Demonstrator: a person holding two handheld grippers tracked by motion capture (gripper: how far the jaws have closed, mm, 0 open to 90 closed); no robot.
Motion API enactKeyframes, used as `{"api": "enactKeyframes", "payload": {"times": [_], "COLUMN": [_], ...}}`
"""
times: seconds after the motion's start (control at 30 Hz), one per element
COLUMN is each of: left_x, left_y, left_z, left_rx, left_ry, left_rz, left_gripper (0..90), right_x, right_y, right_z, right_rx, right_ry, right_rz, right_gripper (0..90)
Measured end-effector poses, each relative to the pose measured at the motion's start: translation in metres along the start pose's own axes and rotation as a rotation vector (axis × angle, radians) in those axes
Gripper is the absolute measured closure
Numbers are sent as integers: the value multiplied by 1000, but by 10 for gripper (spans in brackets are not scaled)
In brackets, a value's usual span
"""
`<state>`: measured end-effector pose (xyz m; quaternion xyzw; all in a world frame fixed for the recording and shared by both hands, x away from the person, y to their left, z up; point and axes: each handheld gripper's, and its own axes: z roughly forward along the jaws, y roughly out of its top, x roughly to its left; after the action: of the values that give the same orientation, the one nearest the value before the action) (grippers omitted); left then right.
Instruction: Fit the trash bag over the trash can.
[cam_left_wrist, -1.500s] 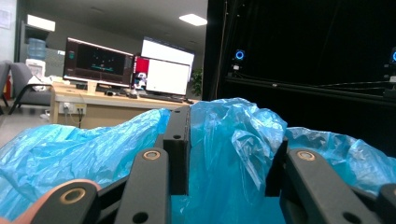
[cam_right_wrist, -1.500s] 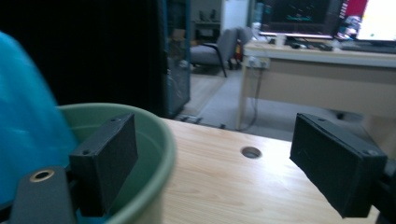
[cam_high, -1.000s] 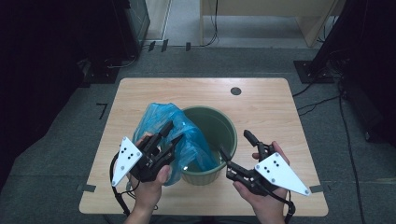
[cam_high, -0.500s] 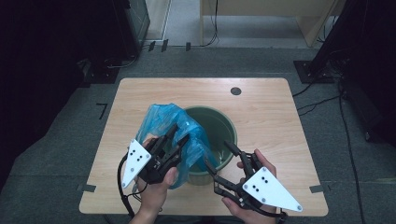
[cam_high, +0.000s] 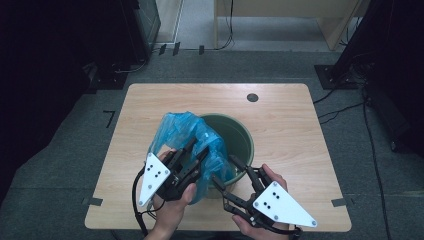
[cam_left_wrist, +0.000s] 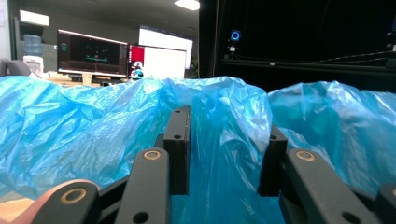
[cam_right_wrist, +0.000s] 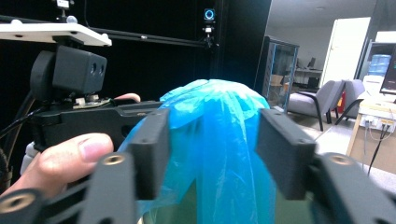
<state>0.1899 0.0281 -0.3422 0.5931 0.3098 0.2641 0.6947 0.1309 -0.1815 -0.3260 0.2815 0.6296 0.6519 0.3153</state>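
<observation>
Both grippers work the blue bag (cam_high: 185, 137): left gripper (cam_high: 197, 152) pinches a fold, right gripper (cam_high: 224, 169), half-closed and just closing, straddles plastic untouched; tugging apart could tear it.

Blue plastic bag (cam_high: 186, 141) half draped over a green bucket (cam_high: 239, 137) on our table.

We see a thin, crinkled, translucent blue bag, bunched and puffed up in loose folds over the left and near part of the bucket's rim, its upper edge standing higher than the rim and part of the film spilling down the outside on the near left. In the left gripper view the bag (cam_left_wrist: 93, 130) spreads wide as a rumpled sheet; in the right gripper view a narrow fold of the bag (cam_right_wrist: 224, 140) hangs straight down. The bucket is round, dark green and upright near the middle of the table, its far and right rim uncovered and its mouth open.
</observation>
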Motion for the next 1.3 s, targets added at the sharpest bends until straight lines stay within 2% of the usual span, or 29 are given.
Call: {"api": "enactKeyframes", "payload": {"times": [0.03, 0.07, 0.13, 0.17, 0.23, 0.3, 0.67, 0.93, 1.1, 1.17, 1.2, 1.3], "left_x": [-1, -1, -1, -1, -1, 0, 19, 28, 33, 32, 31, 25], "left_y": [0, -1, -1, -1, 0, 1, 14, 21, 21, 21, 21, 20], "left_z": [0, 0, 0, -1, -1, -1, -14, -19, -21, -20, -19, -17], "left_rx": [1, 0, -4, -4, -5, -5, -50, -67, -69, -62, -60, -50], "left_ry": [1, 1, 1, 1, -3, -4, 13, 3, -22, -38, -46, -86], "left_rz": [-1, -5, -12, -14, -18, -20, -49, -60, -81, -76, -75, -64], "left_gripper": [655, 657, 660, 660, 663, 665, 708, 718, 803, 838, 851, 878], "right_x": [0, 1, 0, -3, -8, -10, -30, -46, -54, -56, -56, -48], "right_y": [-1, -1, -1, -1, -2, -3, 2, 5, 8, 10, 12, 18], "right_z": [0, -2, -4, -4, -3, -6, -14, -21, -27, -29, -30, -31], "right_rx": [-9, -27, -45, -41, -23, -45, -49, -63, -74, -88, -90, -106], "right_ry": [-8, -46, -78, -68, -34, -56, -163, -233, -272, -252, -239, -185], "right_rz": [-9, -18, -17, -3, 18, 33, 18, 0, 11, 30, 34, 34], "right_gripper": [591, 663, 749, 804, 850, 900, 900, 900, 900, 900, 872, 728]}}
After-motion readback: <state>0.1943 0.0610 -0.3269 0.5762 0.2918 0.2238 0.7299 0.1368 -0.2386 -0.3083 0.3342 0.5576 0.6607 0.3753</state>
